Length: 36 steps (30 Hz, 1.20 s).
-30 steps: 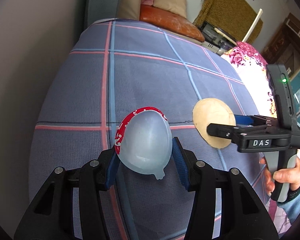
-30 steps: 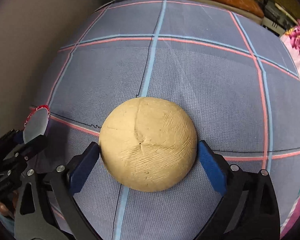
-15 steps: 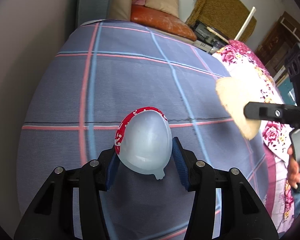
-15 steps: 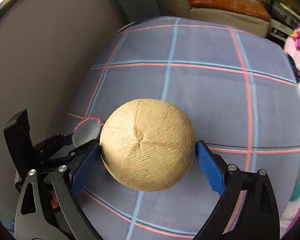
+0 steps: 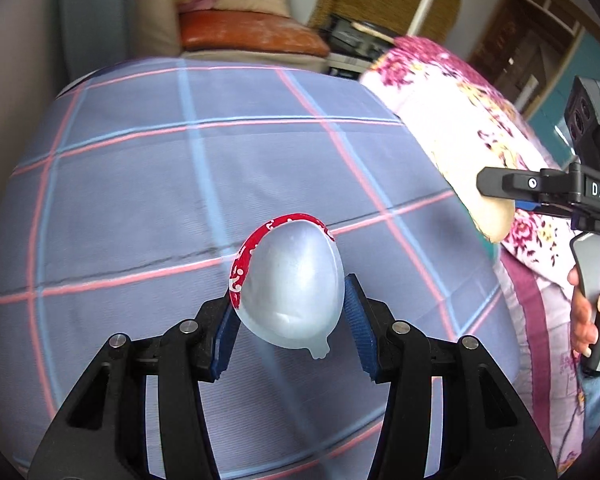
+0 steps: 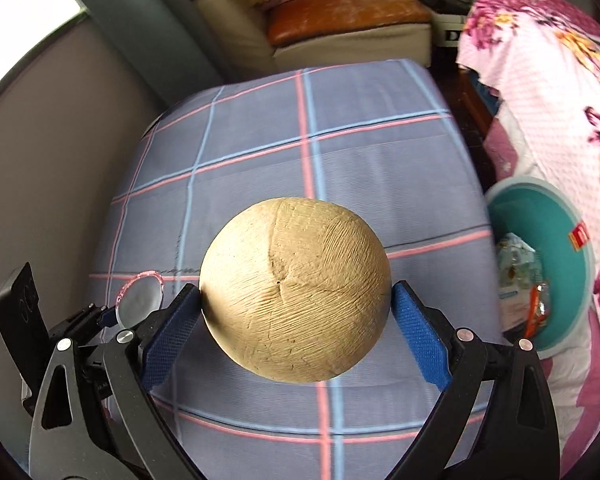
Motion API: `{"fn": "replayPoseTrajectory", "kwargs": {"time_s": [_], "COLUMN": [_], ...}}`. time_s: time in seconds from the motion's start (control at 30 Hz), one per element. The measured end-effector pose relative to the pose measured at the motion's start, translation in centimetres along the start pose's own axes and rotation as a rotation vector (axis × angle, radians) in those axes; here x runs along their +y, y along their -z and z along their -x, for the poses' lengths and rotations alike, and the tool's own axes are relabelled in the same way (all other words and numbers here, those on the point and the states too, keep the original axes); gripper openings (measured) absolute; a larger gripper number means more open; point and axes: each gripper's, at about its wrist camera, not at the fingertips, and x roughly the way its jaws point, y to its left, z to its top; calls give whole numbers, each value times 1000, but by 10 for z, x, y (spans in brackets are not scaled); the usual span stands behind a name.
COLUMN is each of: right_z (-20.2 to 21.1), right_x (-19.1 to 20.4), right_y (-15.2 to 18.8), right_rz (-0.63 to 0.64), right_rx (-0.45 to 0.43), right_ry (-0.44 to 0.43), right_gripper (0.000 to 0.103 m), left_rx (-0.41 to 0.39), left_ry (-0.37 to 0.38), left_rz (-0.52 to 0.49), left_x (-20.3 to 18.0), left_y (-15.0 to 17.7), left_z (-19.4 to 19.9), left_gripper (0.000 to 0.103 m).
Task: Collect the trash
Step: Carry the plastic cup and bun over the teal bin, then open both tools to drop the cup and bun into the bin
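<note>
My left gripper [image 5: 290,304] is shut on a clear plastic cup with a red rim [image 5: 290,284], held bottom toward the camera above the plaid bed [image 5: 140,168]. My right gripper [image 6: 296,312] is shut on a round tan coconut shell [image 6: 294,288], lifted over the same bed [image 6: 360,128]. The right wrist view has the left gripper and its cup [image 6: 140,304] low at the left. In the left wrist view the right gripper [image 5: 500,184] with the tan shell [image 5: 494,216] sits at the right edge. A teal bin [image 6: 556,240] with wrappers inside stands to the right of the bed.
A pink floral blanket [image 6: 552,92] lies along the right side, above the teal bin. A sofa with an orange cushion [image 5: 248,34] stands beyond the bed. A plain wall [image 6: 40,168] borders the bed on the left. A hand [image 5: 588,312] grips the right tool's handle.
Both grippers have lifted and swung right with their loads. The teal bin and floral blanket have come into the right wrist view. The grips have not changed.
</note>
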Motion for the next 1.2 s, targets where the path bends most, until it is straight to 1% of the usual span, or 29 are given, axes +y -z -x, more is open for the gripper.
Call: {"fn": "replayPoseTrajectory", "kwargs": {"time_s": [0.2,0.33,0.43,0.63,0.73,0.93,1.2], "right_z": [30,49,60,78,82,86,81], "right_x": [-64,-109,-140,-193,-214,-244,-262], "right_y": [5,12,17,25,28,31,33], "right_rz": [-81,-138,-174,-248,-275,-321,-347], "right_rx": [-64,-102,-122,-152,-154,-162,-143], "right_ry": [31,60,79,98,108,111,122], "right_gripper": [91,91,91,91,91,91,91], "left_rx": [29,53,72,109,127,169,195], "left_ry": [25,45,60,84,90,105,125], "left_rz": [-112,-175,-211,-271,-294,-326,-356], "left_x": [-70,-117,-151,-203,-224,-251,-276], "left_y": [-23,-32,-37,-41,-43,-46,-52], "left_z": [-26,-46,-62,-89,-102,-127,-150], "left_gripper": [51,51,51,51,51,51,51]}}
